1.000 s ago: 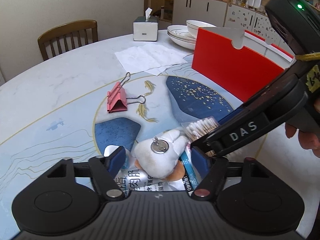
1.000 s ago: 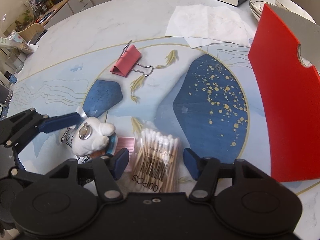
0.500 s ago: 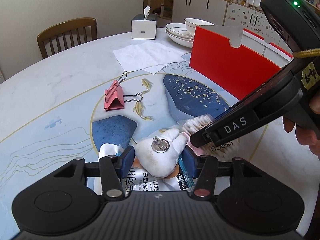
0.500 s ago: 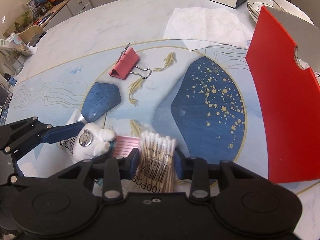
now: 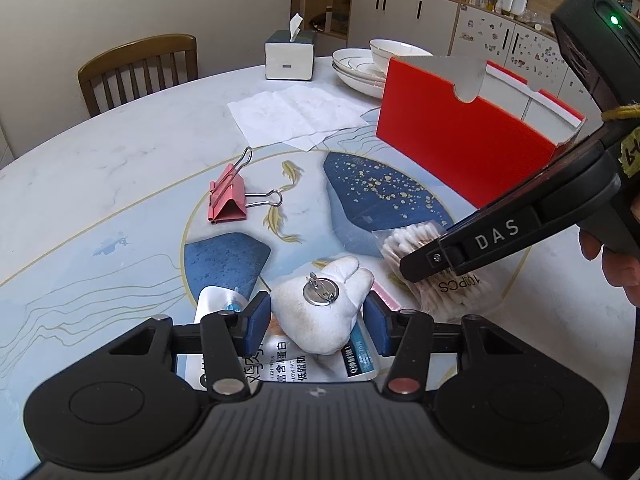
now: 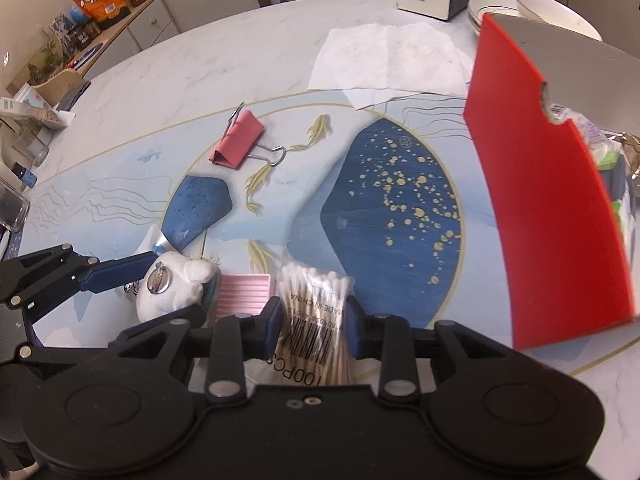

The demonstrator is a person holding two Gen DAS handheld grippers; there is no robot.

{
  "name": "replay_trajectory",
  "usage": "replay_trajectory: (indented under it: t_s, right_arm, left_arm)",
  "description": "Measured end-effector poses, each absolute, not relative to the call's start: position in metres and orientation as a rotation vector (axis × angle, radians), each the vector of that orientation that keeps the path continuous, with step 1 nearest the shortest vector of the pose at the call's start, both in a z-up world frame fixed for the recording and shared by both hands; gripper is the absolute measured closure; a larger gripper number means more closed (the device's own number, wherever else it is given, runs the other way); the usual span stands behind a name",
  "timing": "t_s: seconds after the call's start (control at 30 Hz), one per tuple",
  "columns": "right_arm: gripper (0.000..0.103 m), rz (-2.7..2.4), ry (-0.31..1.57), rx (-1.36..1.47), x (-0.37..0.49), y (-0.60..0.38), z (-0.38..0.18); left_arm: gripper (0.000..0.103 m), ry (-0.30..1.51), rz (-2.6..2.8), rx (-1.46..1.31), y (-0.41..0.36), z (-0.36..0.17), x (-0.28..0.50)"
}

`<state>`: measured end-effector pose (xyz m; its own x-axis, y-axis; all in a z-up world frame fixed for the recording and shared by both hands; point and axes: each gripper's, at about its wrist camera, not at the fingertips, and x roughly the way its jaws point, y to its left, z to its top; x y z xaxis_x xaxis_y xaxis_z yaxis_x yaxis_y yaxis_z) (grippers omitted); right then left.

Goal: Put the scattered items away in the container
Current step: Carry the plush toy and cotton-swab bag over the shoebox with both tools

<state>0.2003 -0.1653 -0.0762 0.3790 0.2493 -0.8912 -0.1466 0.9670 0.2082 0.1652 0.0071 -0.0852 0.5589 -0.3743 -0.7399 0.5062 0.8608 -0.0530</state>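
On the round marble-patterned bench (image 5: 120,152), near edge: one white plush toy (image 5: 324,312) with a round metal pin-back on its upper face, lying on a printed snack sachet (image 5: 280,364); the left hand-held gripper (image 5: 316,320) has just been closing, and its blue pads now press the toy from both sides. Just to the right: one clear bag of cotton swabs (image 6: 316,312), marked 100PCS, with a barcode; the right hand-held gripper (image 6: 314,322) has likewise just been closing and pinches the bag across its middle. Between toy and swabs: one pink ribbed card or packet (image 6: 244,292), partly hidden, kind not determinable. Farther in, on the painted blue-and-gold centre of the bench: one pink binder clip (image 6: 240,142), wire handles out, lying apart from all else. Right side: one red open-topped box (image 6: 548,200), the container, standing upright, well apart from both gripped items; wrapped goods show inside it behind the notched wall. Far side: unfolded white tissues (image 5: 296,114) lying flat, one tissue box (image 5: 290,56), a stack of white plates and bowls (image 5: 360,64). Beyond the bench: one wooden chair (image 5: 136,68). A person's fingers (image 5: 616,256) show at the right gripper's handle.
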Motion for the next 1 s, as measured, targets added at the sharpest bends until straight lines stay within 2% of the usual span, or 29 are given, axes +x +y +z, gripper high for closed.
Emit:
replay_trajectory:
  t_s: [1.0]
  right_arm:
    - [0.072,0.316,1.037,0.178,0.156,-0.228,-0.006]
  left_arm:
    - [0.053,0.772,-0.517,0.089,-0.034,-0.018,0.130]
